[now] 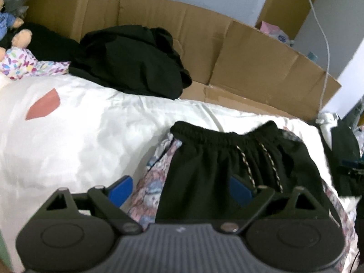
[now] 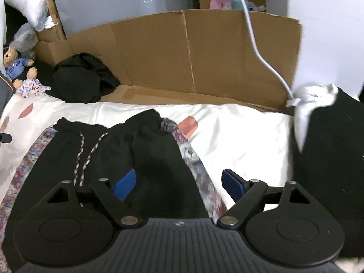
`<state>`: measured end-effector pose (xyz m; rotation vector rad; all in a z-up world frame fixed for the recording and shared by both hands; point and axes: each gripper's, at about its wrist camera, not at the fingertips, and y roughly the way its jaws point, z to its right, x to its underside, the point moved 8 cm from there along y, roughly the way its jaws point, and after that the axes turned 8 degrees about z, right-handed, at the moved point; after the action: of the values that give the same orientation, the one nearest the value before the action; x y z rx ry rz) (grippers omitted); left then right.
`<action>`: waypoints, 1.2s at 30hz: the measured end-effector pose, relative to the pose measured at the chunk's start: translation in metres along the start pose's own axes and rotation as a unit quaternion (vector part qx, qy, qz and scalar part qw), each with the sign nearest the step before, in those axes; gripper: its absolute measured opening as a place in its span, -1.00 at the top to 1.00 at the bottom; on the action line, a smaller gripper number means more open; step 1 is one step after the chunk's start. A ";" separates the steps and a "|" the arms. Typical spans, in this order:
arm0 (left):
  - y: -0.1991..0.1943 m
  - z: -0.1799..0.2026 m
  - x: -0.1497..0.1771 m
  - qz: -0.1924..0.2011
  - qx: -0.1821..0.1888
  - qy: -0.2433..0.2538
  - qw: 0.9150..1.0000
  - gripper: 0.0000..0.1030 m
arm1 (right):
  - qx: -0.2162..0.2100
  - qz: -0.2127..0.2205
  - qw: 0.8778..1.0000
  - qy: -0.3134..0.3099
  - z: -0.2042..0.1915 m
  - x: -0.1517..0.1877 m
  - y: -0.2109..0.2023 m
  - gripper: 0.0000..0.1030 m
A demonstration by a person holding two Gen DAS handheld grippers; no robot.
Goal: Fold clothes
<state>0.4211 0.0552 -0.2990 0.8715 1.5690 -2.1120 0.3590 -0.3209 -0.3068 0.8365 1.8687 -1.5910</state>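
Black shorts [image 1: 223, 170] with a gathered waistband, braided drawstrings [image 1: 270, 166] and floral side panels lie flat on the white bedsheet [image 1: 79, 136]. My left gripper [image 1: 180, 191] is open above the shorts' left half. One blue pad is over the sheet by the floral edge and the other over the black cloth. In the right wrist view the shorts [image 2: 147, 159] fill the lower left. My right gripper [image 2: 179, 185] hovers open over their right side, and the floral panel [image 2: 200, 173] runs between its fingers. Neither gripper holds anything.
A heap of black clothes [image 1: 132, 61] lies at the back of the bed against brown cardboard [image 1: 250, 52]. A teddy bear [image 2: 16, 63] sits at the far left. A white cable [image 2: 257, 45] hangs down at the right. Another black garment [image 2: 329, 159] covers the bed's right edge.
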 end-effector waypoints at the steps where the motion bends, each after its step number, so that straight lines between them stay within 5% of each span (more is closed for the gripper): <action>1: 0.005 0.001 0.000 0.000 -0.003 0.005 1.000 -0.81 | -0.001 -0.002 1.000 -0.002 0.001 -0.003 0.007 -0.67; 6: 0.031 -0.003 0.001 -0.007 -0.044 0.026 0.999 -0.81 | -0.008 -0.013 1.000 -0.014 0.003 -0.019 0.042 -0.67; 16: 0.072 -0.010 0.003 -0.035 -0.047 0.011 0.998 -0.77 | 0.002 -0.025 0.999 0.026 0.020 -0.032 0.087 -0.67; 21: 0.089 -0.018 0.016 -0.084 -0.082 0.011 0.993 0.36 | 0.004 -0.035 0.999 0.031 0.019 -0.038 0.106 -0.67; 27: 0.089 -0.028 0.022 -0.088 -0.090 0.021 0.992 0.59 | 0.009 -0.066 0.998 -0.011 0.009 -0.027 0.123 -0.67; 36: 0.087 -0.033 0.015 -0.078 -0.110 0.020 0.991 0.59 | 0.051 -0.081 0.995 -0.026 0.035 -0.022 0.120 -0.57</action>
<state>0.4727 0.0601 -0.3777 0.7400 1.9044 -1.9826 0.4643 -0.3444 -0.3741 0.6936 1.8731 -1.8032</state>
